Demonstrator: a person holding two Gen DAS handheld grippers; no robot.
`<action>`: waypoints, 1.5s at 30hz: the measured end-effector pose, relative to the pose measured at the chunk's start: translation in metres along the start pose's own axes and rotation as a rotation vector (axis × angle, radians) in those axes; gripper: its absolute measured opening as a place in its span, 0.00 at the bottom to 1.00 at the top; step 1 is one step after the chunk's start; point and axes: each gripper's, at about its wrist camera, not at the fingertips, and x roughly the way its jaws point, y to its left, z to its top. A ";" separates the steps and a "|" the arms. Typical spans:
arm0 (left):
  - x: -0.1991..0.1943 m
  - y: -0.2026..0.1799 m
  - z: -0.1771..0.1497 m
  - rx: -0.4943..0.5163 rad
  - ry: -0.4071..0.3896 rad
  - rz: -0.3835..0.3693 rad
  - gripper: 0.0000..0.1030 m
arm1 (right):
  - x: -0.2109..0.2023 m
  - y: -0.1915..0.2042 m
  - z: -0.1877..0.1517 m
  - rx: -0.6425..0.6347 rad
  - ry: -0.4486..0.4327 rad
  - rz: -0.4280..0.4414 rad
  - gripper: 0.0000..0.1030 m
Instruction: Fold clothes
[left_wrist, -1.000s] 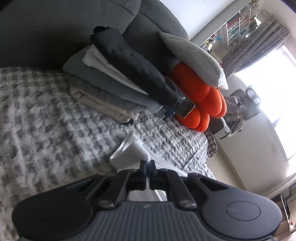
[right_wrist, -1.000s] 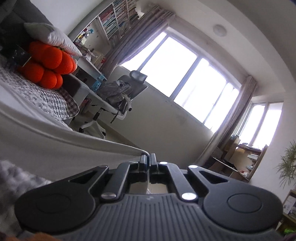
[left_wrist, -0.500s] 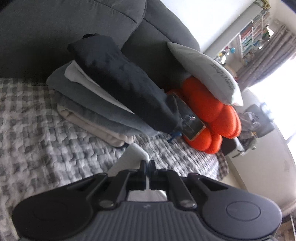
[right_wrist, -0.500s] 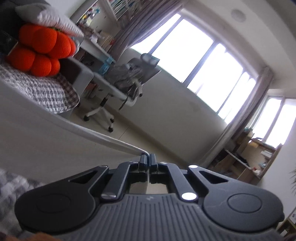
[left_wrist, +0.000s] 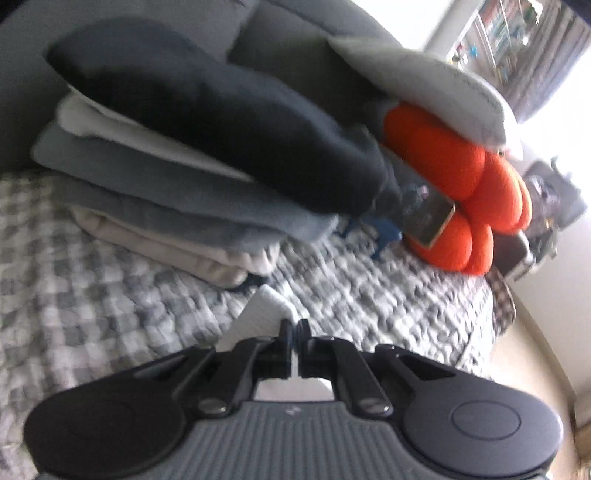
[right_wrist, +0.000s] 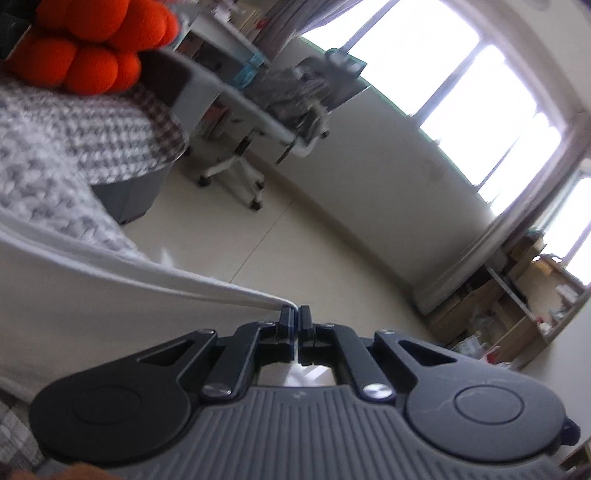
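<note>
Both tongs clamped on the white garment (right_wrist: 92, 306). Left tongs (left_wrist: 294, 334) pinch a corner of it just above the checked blanket (left_wrist: 110, 295); right tongs (right_wrist: 295, 317) grip another edge, so the cloth runs as a taut sheet off to the left of the right wrist view, over the edge of the sofa seat.

Change over the last second: in the left view the stack of folded clothes (left_wrist: 166, 177) has grown larger and nearer, and the white corner I hold now sits close to the foot of that stack. In the right view the aim has swung downward: less window, more floor (right_wrist: 295, 229) and the office chair (right_wrist: 295, 110).

My reading: I am carrying the held edge across toward the back of the seat to lay down a fold, or to flatten the piece first. Not yet set down; fold incomplete.

Edges and room:
- Ahead of the left tongs, the stack is near; beyond it, a phone (left_wrist: 428, 218) leans against the orange cushion (left_wrist: 461, 192). Little spare room there.
- Open blanket lies to the left of the stack.
- On the right, the seat edge drops to bare floor. Slack there would let the cloth hang off, I judge.
</note>
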 end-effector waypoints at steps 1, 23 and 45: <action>0.004 0.001 0.000 0.000 0.008 0.009 0.02 | 0.003 0.001 0.001 -0.005 0.012 0.011 0.00; 0.017 -0.003 -0.010 0.118 -0.095 0.098 0.03 | 0.043 -0.004 0.004 0.087 0.100 0.068 0.00; 0.019 -0.021 -0.019 0.273 -0.103 0.169 0.34 | 0.072 -0.021 -0.002 0.243 0.204 0.076 0.15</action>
